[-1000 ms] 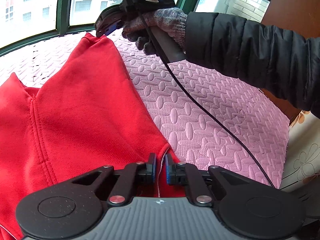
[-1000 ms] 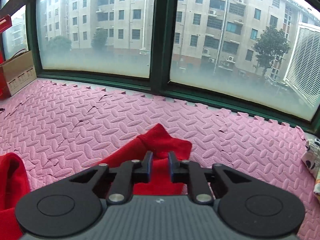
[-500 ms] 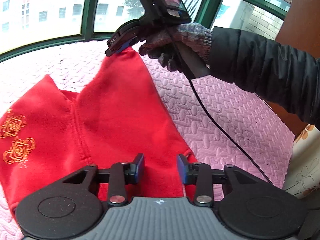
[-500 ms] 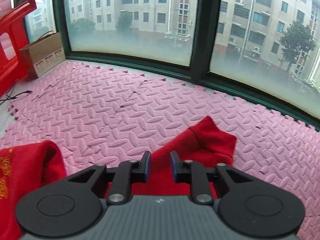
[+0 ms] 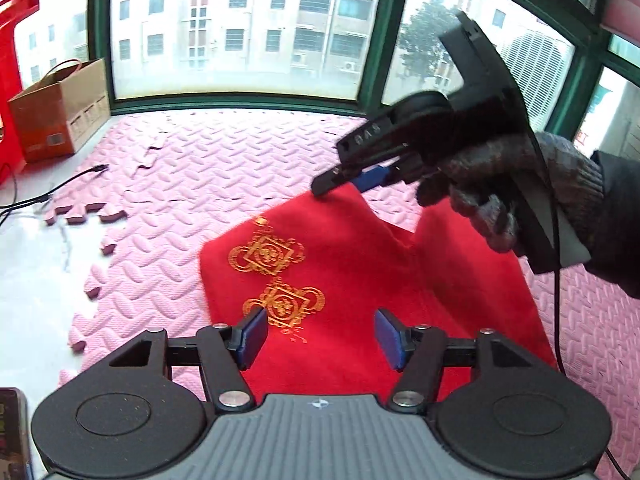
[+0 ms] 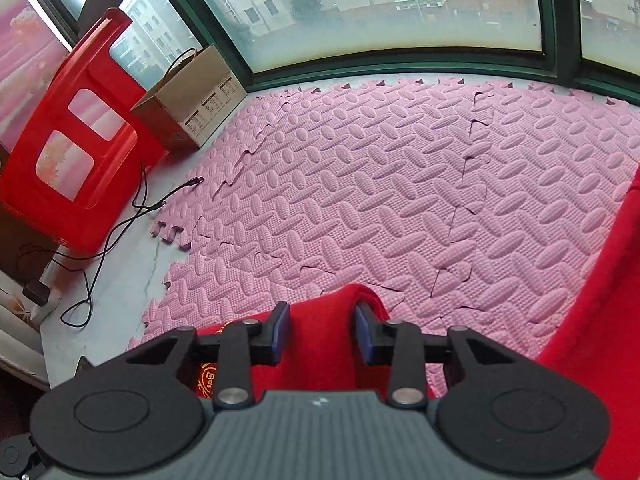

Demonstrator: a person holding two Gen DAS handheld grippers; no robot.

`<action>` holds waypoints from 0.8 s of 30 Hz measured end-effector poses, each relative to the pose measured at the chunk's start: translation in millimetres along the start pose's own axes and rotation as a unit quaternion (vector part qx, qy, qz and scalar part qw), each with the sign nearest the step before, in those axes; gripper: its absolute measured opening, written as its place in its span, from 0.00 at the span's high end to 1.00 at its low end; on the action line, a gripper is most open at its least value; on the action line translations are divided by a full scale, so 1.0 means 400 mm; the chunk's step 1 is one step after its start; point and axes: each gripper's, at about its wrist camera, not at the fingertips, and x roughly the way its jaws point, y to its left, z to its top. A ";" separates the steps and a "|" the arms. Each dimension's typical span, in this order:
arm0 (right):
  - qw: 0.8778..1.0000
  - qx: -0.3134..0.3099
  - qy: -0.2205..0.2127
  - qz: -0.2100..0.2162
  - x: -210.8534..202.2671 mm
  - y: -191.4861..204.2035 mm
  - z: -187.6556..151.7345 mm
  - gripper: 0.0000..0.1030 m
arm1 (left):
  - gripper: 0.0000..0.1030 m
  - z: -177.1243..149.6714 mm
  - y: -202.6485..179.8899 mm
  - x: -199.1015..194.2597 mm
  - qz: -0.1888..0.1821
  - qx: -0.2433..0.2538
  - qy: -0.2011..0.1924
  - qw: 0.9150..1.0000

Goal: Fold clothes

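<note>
Both grippers (image 5: 320,338) spread above garment (image 5: 360,280)

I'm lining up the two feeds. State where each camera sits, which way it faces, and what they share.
Left wrist: on the left gripper, jaws open over the red garment; right gripper and gloved hand show.
Right wrist: on the right gripper, facing the red stool.
Shared: garment, pink foam mat, cardboard box.
</note>
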 end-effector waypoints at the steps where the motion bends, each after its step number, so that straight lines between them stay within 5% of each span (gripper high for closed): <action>1: 1.000 -0.007 -0.010 0.008 -0.015 0.005 -0.006 0.91 | 0.39 0.003 0.017 -0.003 0.010 -0.008 -0.004 1.000; 11: 0.987 -0.110 -0.061 0.103 -0.231 0.095 -0.132 0.93 | 0.38 0.084 0.159 -0.066 0.091 -0.065 -0.060 0.992; 16: 0.960 -0.261 -0.028 0.098 -0.292 0.168 -0.317 0.93 | 0.40 0.120 0.119 -0.052 0.050 -0.038 -0.056 0.996; 19: 0.948 -0.303 0.008 0.096 -0.281 0.183 -0.394 0.93 | 0.42 0.141 0.092 -0.041 0.022 -0.021 -0.051 0.998; 24: 0.938 -0.332 0.021 0.095 -0.273 0.178 -0.460 0.93 | 0.41 0.122 -0.008 0.052 -0.034 0.030 0.014 0.999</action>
